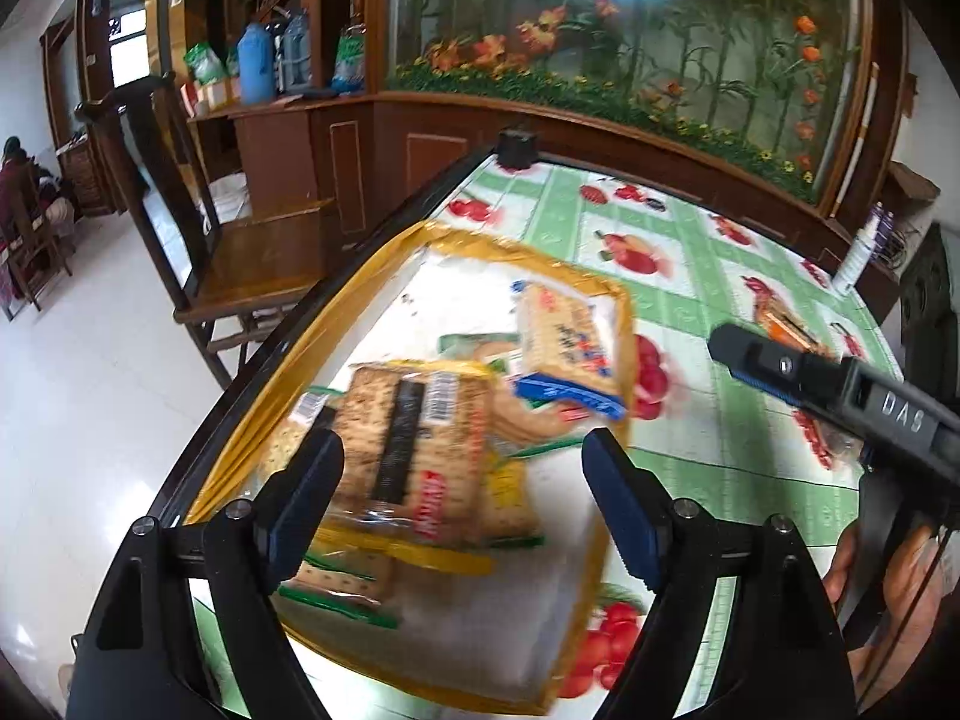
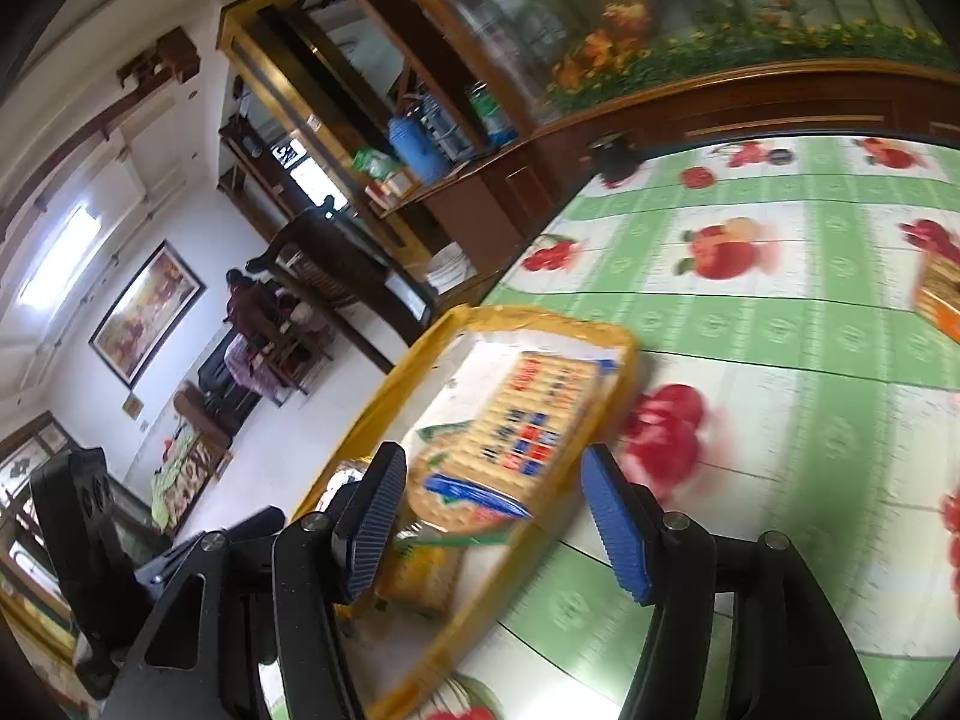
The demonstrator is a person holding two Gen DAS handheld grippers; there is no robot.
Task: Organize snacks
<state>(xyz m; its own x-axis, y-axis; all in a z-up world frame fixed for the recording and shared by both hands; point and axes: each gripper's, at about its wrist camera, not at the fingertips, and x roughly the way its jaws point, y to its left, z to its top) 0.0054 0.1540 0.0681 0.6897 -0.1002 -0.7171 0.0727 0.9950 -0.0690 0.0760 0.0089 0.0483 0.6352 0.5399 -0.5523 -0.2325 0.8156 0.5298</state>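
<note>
A yellow-rimmed tray (image 1: pixel 480 240) (image 2: pixel 528 315) with a white floor sits on the fruit-print tablecloth and holds several cracker packs. A blue-edged pack (image 1: pixel 564 354) (image 2: pixel 528 426) leans tilted by the tray's far right rim. A yellow and red pack (image 1: pixel 414 438) lies in the middle, on top of a green-edged one (image 1: pixel 336 588). My left gripper (image 1: pixel 465 504) hovers open over the middle packs, with its pads clear of them. My right gripper (image 2: pixel 495 528) is open above the blue-edged pack without touching it. In the left wrist view the right gripper (image 1: pixel 840 390) sits to the right of the tray.
An orange cracker pack (image 1: pixel 786 324) (image 2: pixel 942 294) lies on the tablecloth right of the tray. A white bottle (image 1: pixel 858 252) stands at the far right edge and a black block (image 1: pixel 517 147) at the far corner. A wooden chair (image 1: pixel 240 264) stands left of the table.
</note>
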